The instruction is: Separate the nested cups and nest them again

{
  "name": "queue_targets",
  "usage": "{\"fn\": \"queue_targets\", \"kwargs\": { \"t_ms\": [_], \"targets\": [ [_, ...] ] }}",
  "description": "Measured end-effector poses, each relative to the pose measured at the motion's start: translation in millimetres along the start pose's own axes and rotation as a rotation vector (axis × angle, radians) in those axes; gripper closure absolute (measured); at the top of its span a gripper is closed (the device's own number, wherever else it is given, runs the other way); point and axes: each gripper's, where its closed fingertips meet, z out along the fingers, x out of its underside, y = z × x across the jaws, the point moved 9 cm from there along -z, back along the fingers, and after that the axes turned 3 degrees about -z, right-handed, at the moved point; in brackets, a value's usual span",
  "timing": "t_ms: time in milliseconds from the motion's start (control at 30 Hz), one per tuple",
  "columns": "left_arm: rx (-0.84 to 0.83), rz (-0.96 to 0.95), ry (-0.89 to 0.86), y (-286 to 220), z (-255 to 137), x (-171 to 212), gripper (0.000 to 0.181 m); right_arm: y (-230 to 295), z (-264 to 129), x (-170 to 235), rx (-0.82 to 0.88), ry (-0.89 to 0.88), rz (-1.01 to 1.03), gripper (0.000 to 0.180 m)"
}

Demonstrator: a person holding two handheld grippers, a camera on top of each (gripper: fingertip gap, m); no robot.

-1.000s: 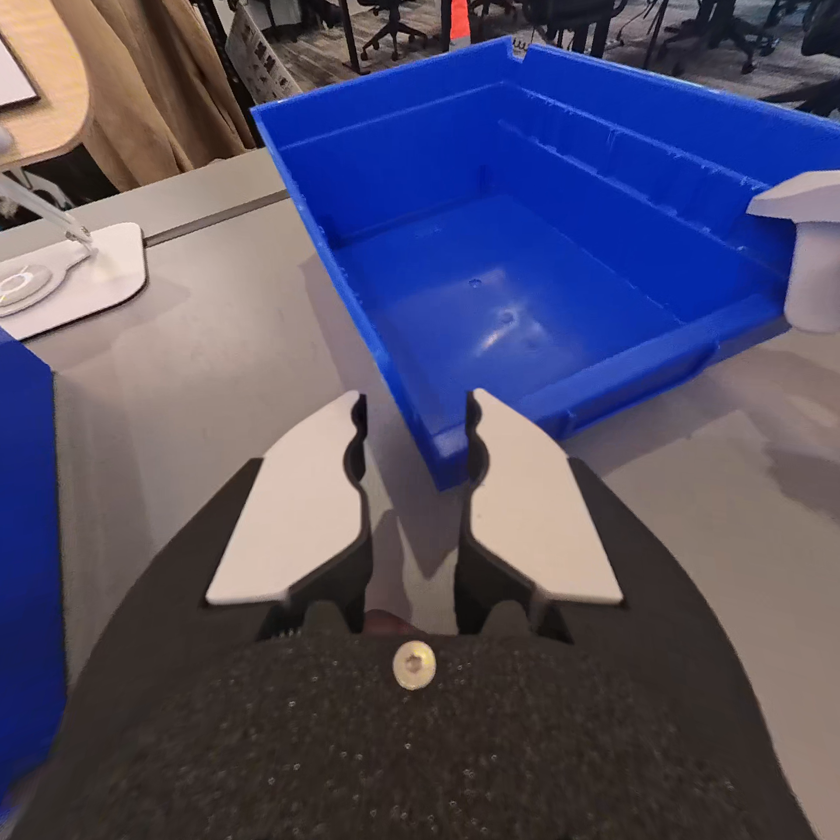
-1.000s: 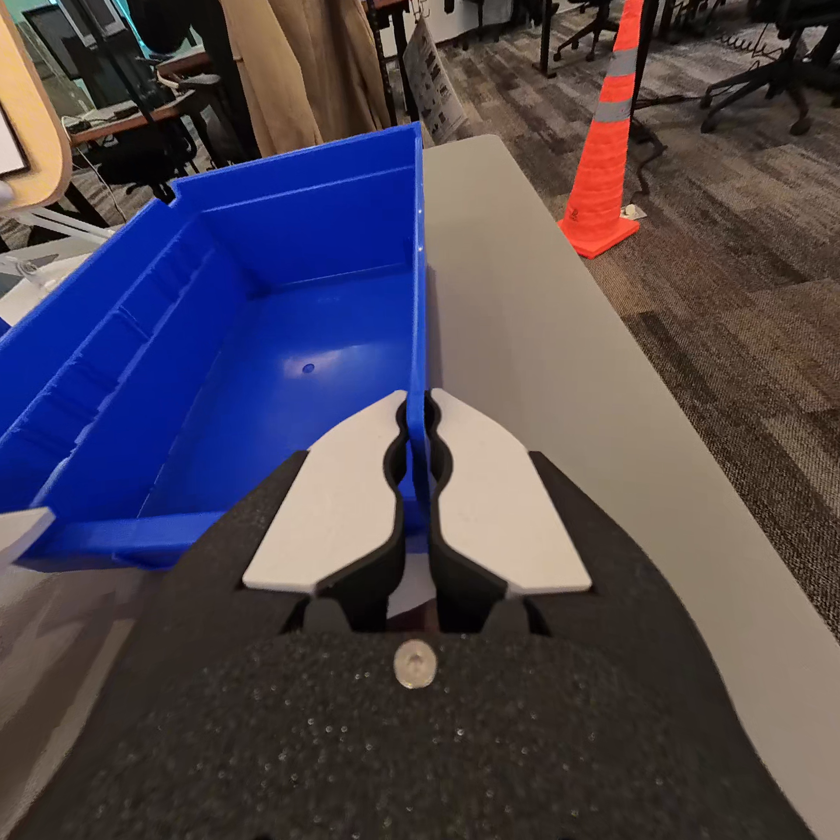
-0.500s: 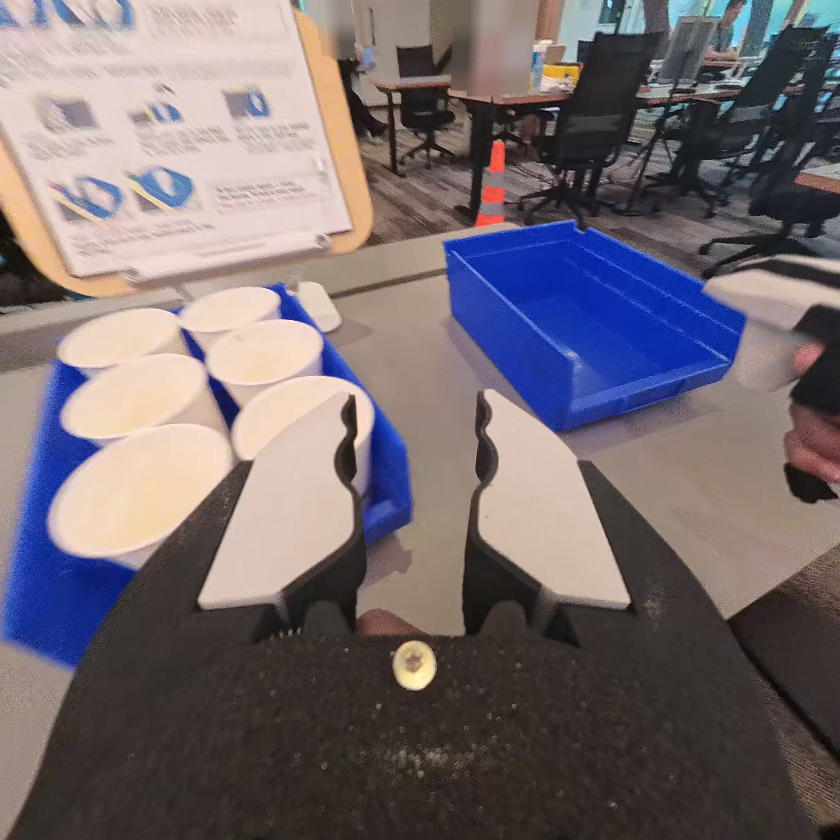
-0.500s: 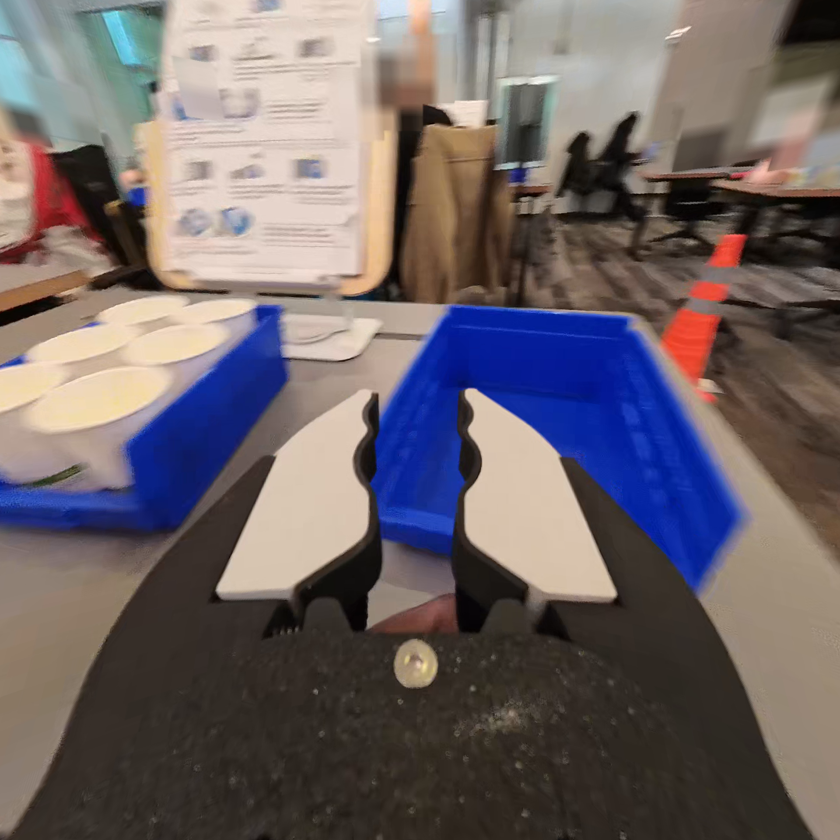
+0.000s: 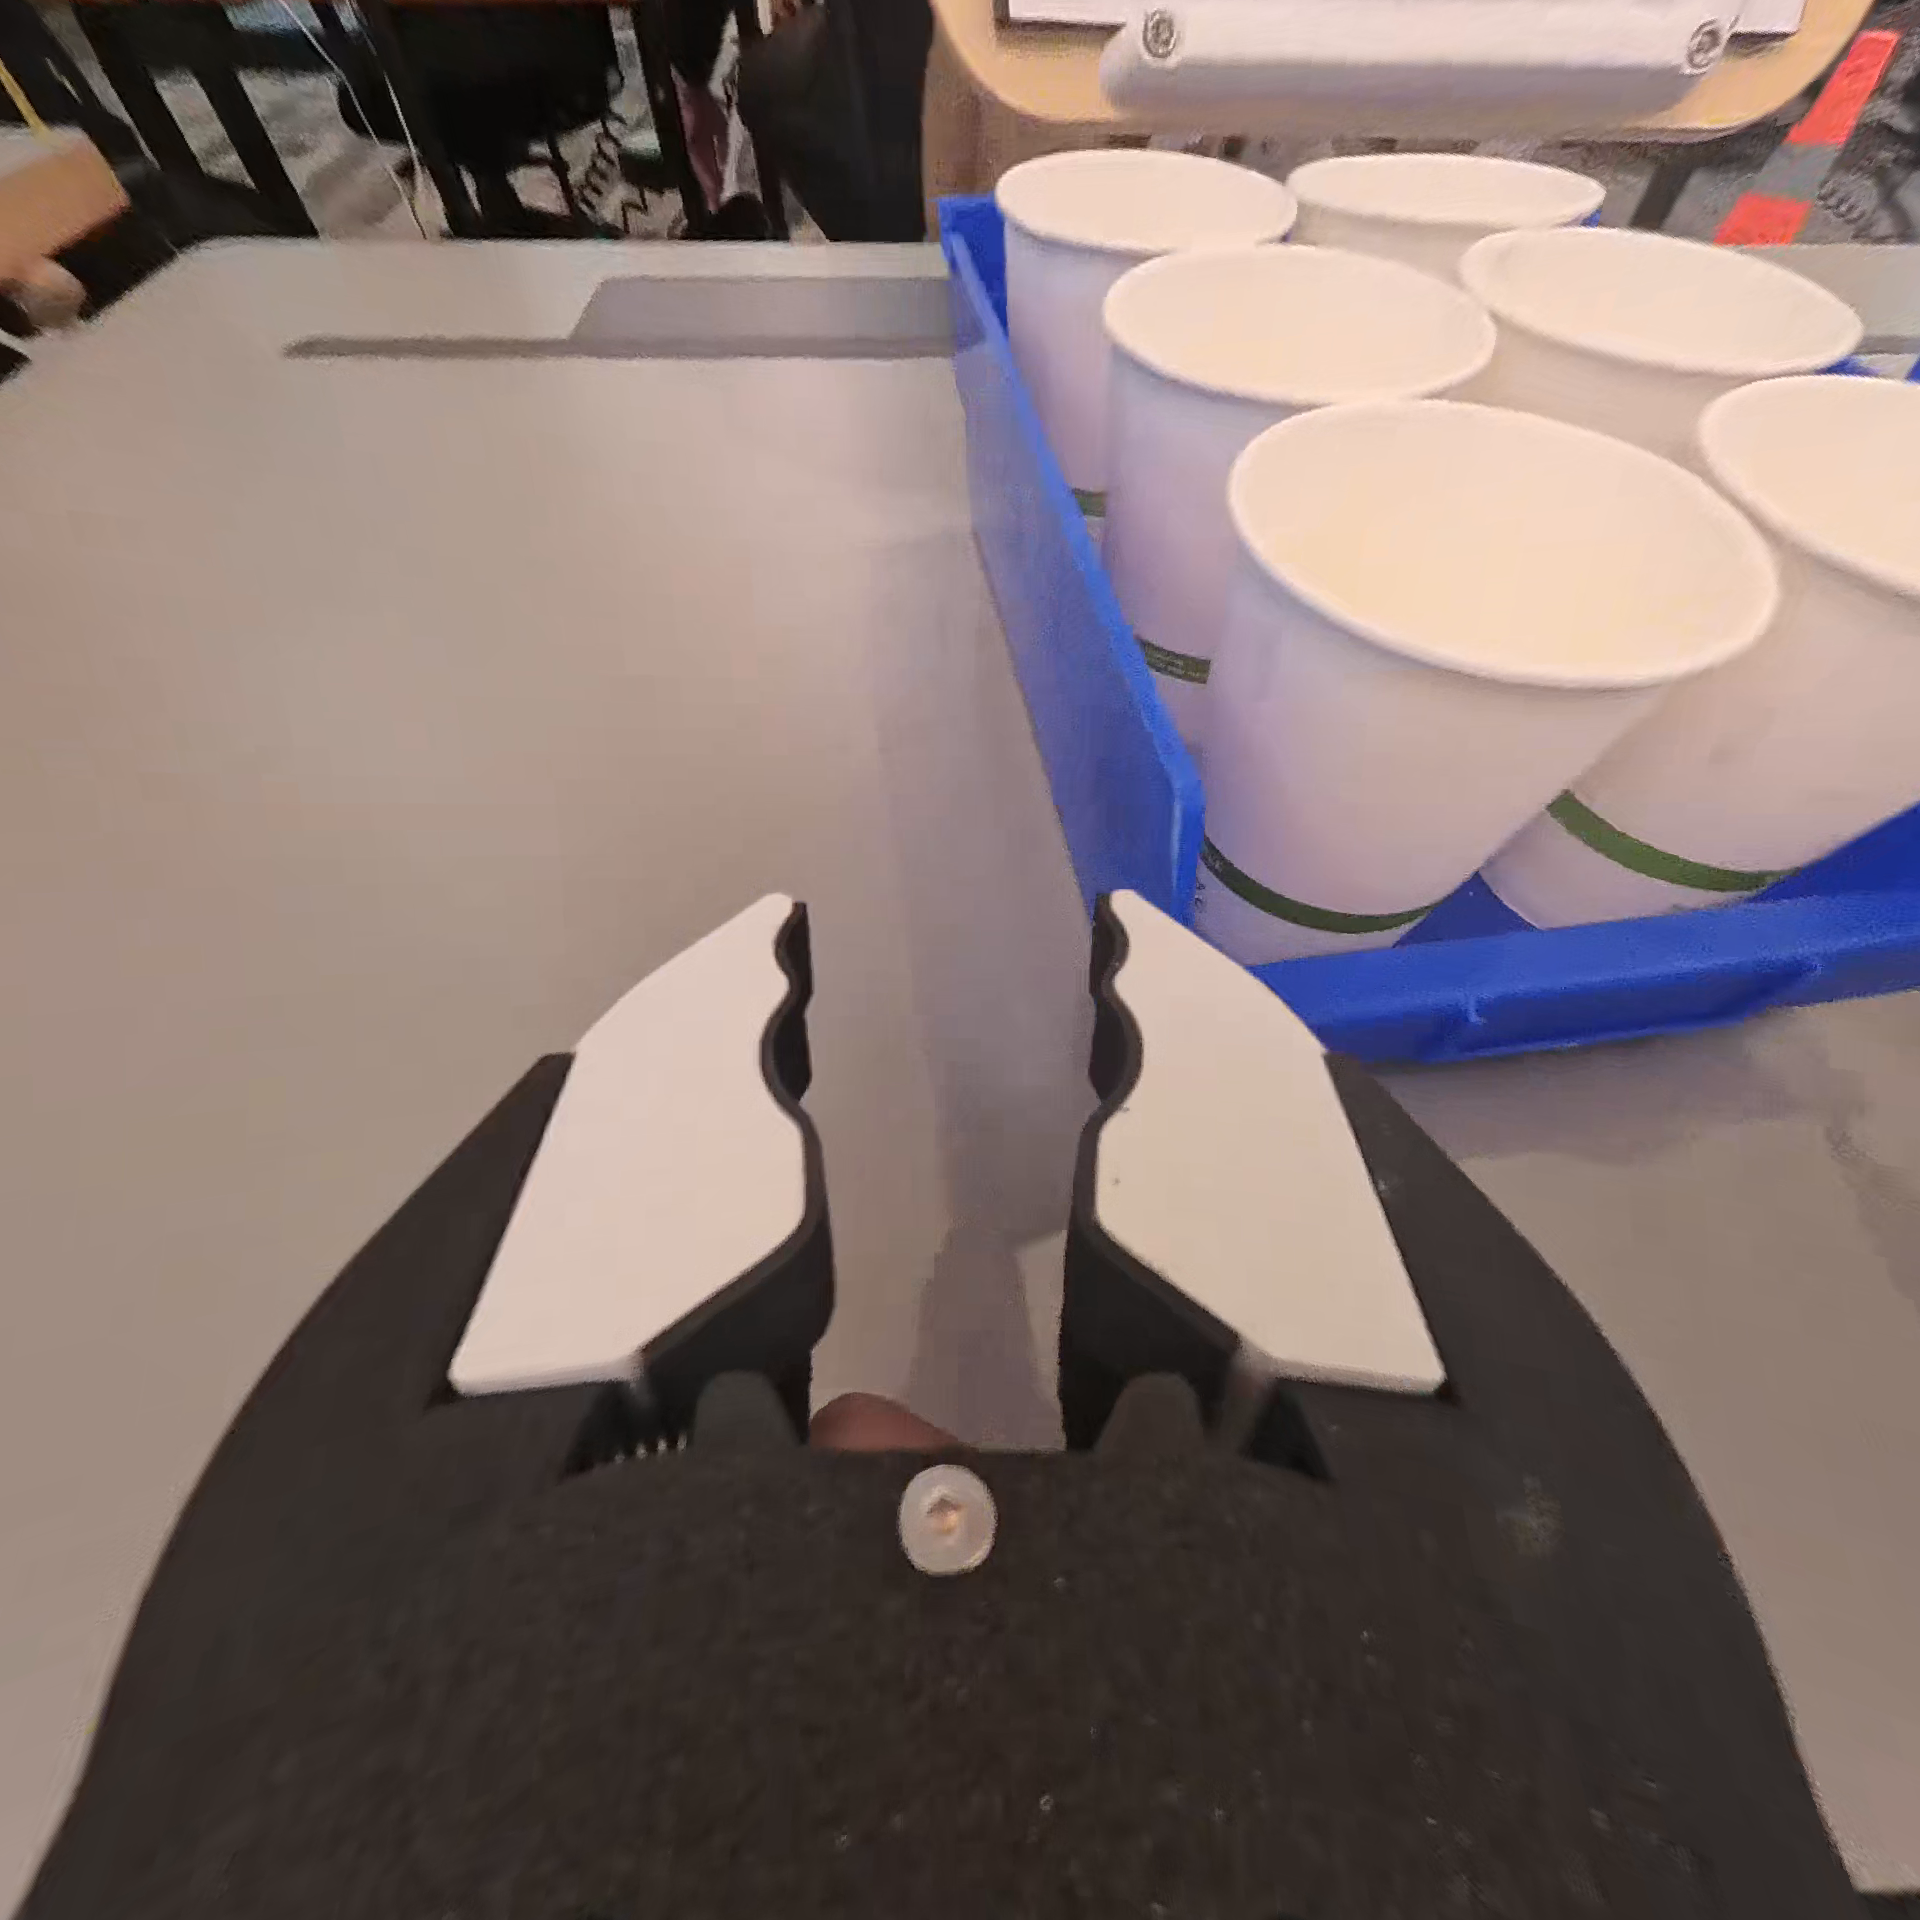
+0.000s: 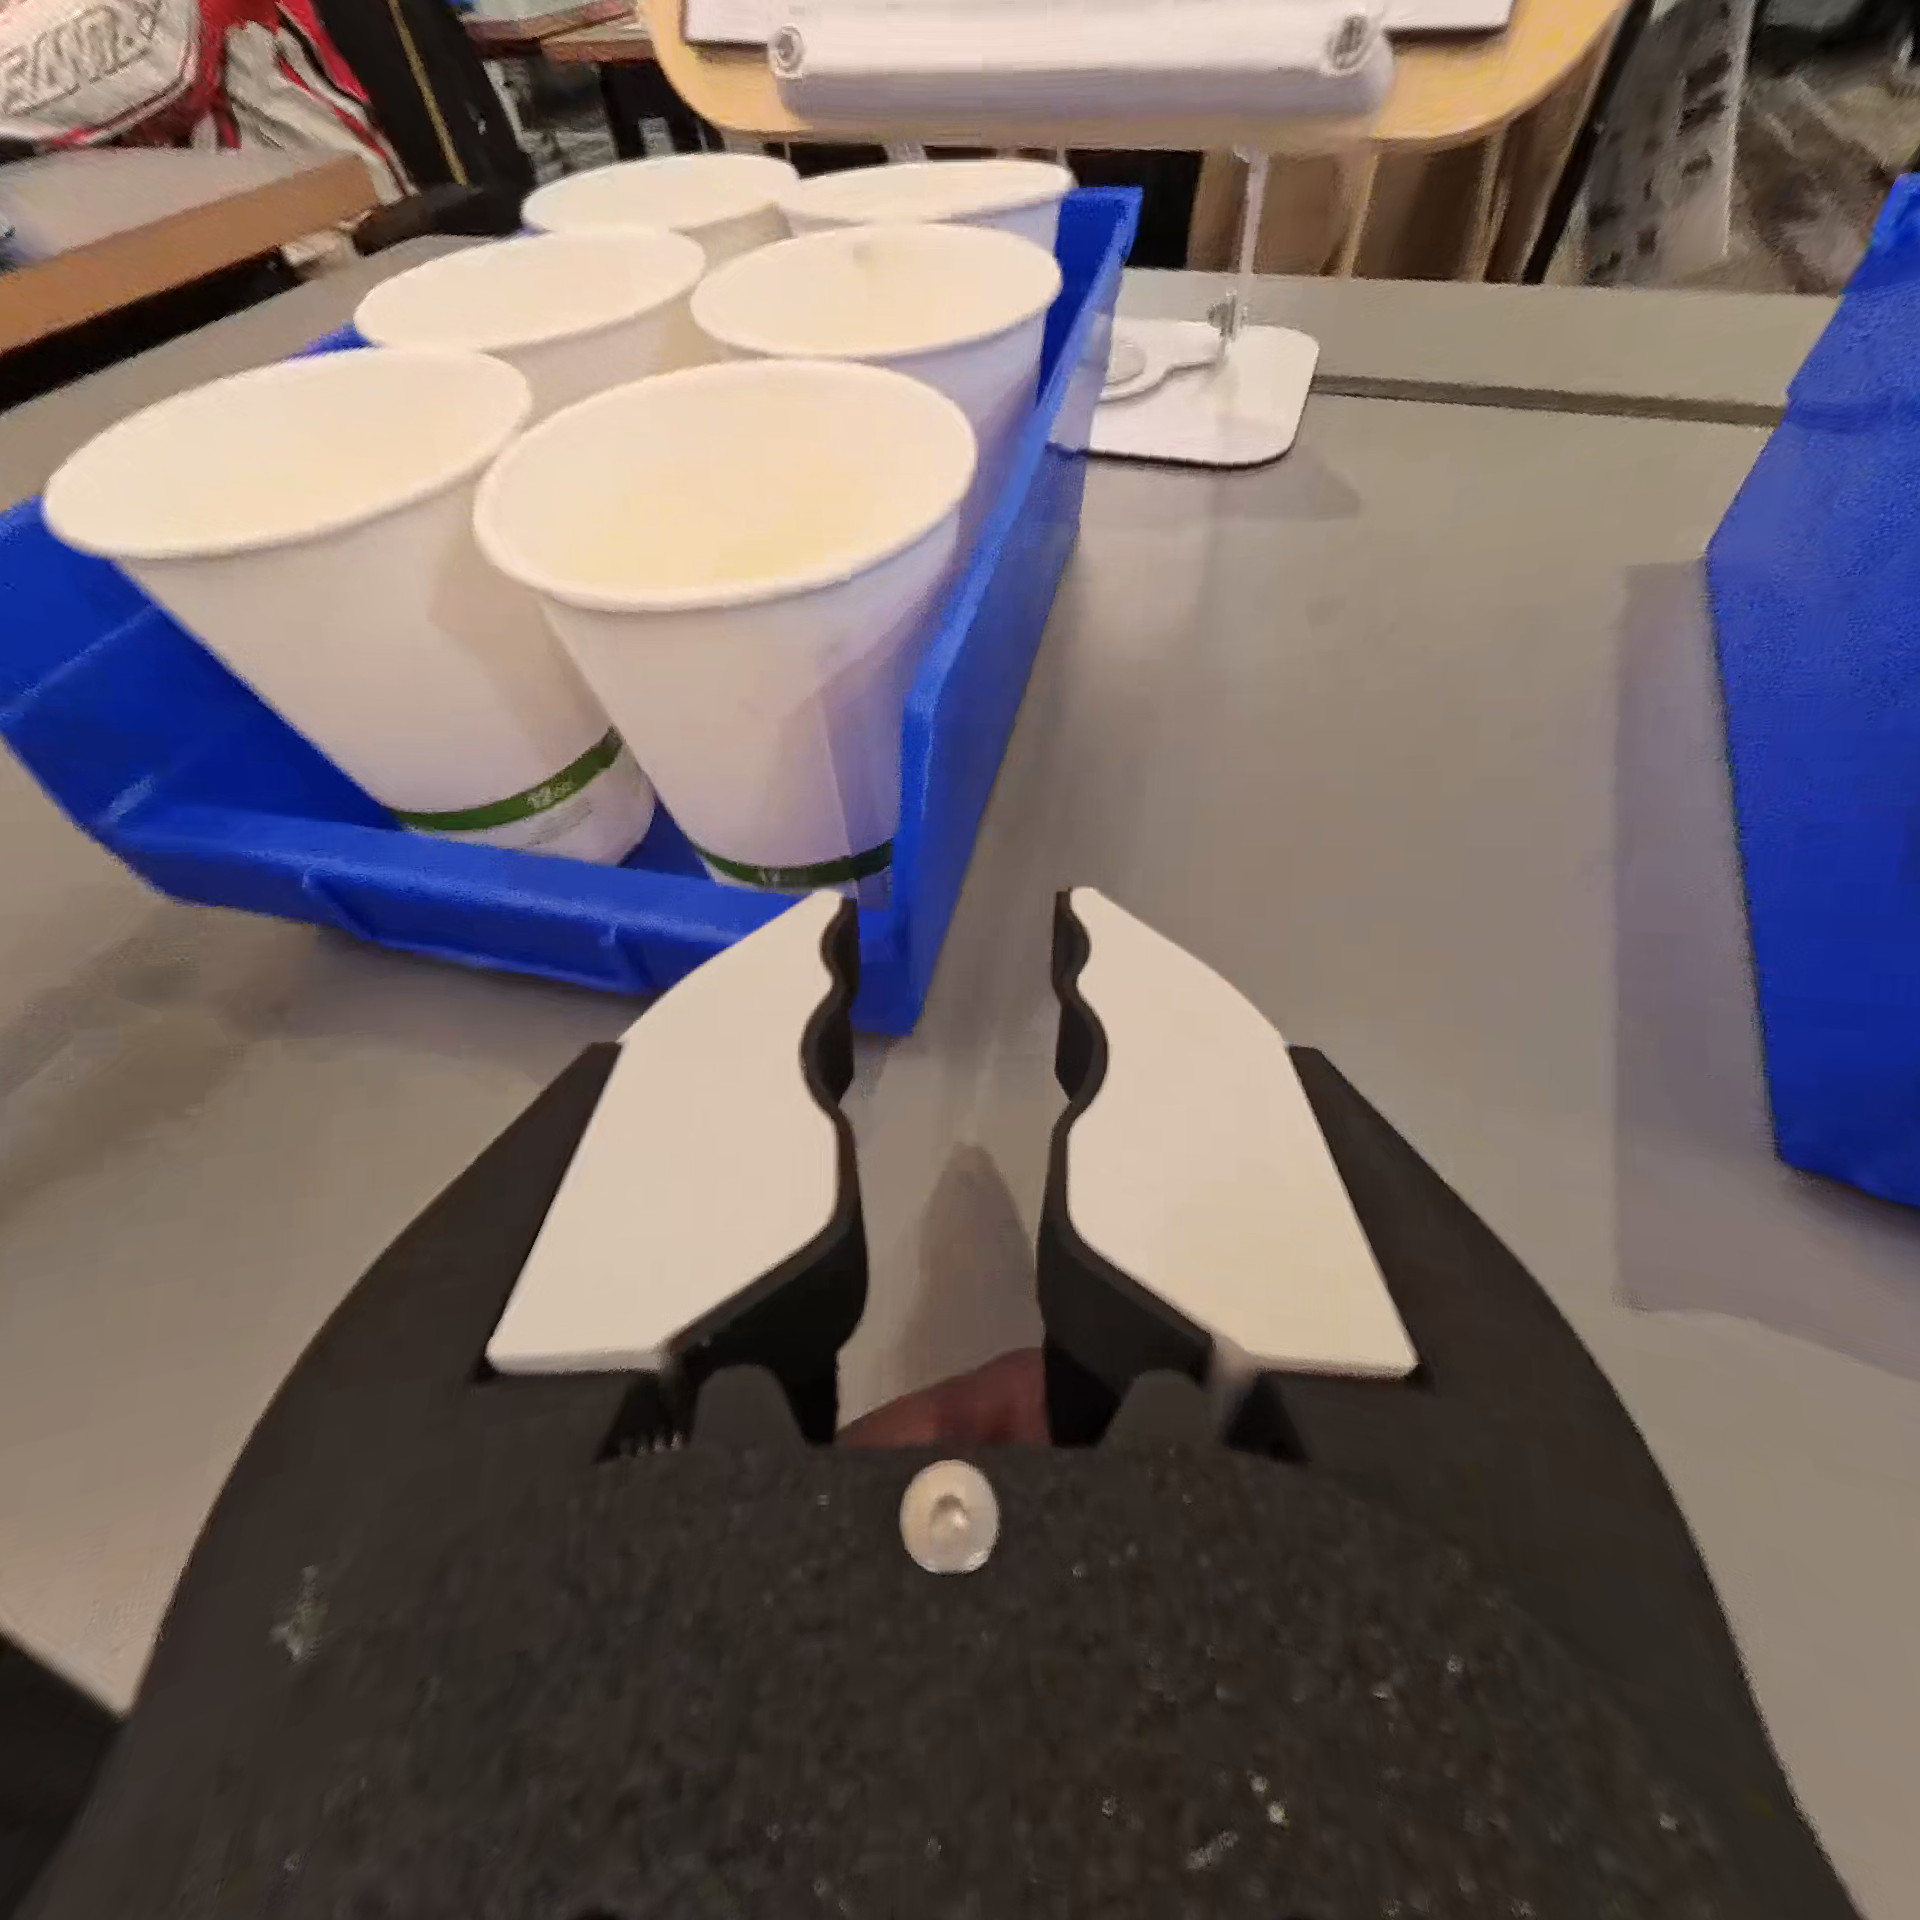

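Soft overhead light glared on the grey table (image 5: 468, 623); beyond it, edges bent and blurred slightly.

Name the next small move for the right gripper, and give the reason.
Probably lift the right gripper up and left to the nearest paper cup. It is open and empty, low over the table just outside the blue bin.

Grey surface (image 5: 468, 540), matte, with a dark seam (image 6: 1538, 400) across its far part. Beyond its far edge: rounded wooden board (image 6: 1455, 94) on a clear stand with white base plate (image 6: 1205, 395). Behind the board: patterned carpet floor (image 5: 1860, 156), dark chair legs (image 5: 208, 114), tan hanging fabric (image 6: 1382, 218).
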Motion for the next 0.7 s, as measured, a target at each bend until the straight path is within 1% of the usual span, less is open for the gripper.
{"fn": "queue_targets", "kwargs": {
  "t_ms": [67,100,167,233,367,433,500,567,633,700],
  "targets": [
    [0.022,-0.015,0.020,1.6,9.9,-1.5,0.137,-0.8,6.4,-5.2,0.008,-0.007,0.076,0.145],
    [0.019,-0.011,0.018,1.6,13.9,-3.5,0.137,-0.9,8.5,-8.6,-0.002,-0.002,0.096,0.146],
    [0.029,0.001,0.000,-1.4,19.7,-7.9,0.139,-1.8,13.5,-15.1,-0.003,0.004,0.094,0.147],
    [0.042,-0.015,0.007,-4.8,20.5,-11.9,0.135,-4.0,17.4,-17.3,-0.005,0.031,0.071,0.147],
    [0.043,-0.032,0.016,-12.0,2.8,-16.4,0.134,-9.9,20.9,-12.6,-0.045,0.045,0.108,0.148],
    [0.071,-0.047,-0.023,-18.9,-8.4,-19.6,0.135,-15.4,24.5,-11.9,-0.017,0.036,0.093,0.150],
    [0.095,-0.068,-0.066,-27.2,-17.7,-23.9,0.131,-15.6,31.4,-11.3,-0.051,0.065,0.083,0.150],
    [0.128,-0.061,-0.072,-38.9,-20.4,-25.1,0.129,-16.0,37.8,-10.6,-0.060,0.087,0.071,0.151],
    [0.131,-0.029,-0.040,-50.4,-12.7,-21.2,0.129,-16.8,41.8,-10.4,-0.055,0.079,0.062,0.160],
    [0.068,0.001,0.000,-54.5,1.3,-16.2,0.137,-16.9,44.6,-12.4,-0.047,0.071,0.057,0.164]
  ]
}}
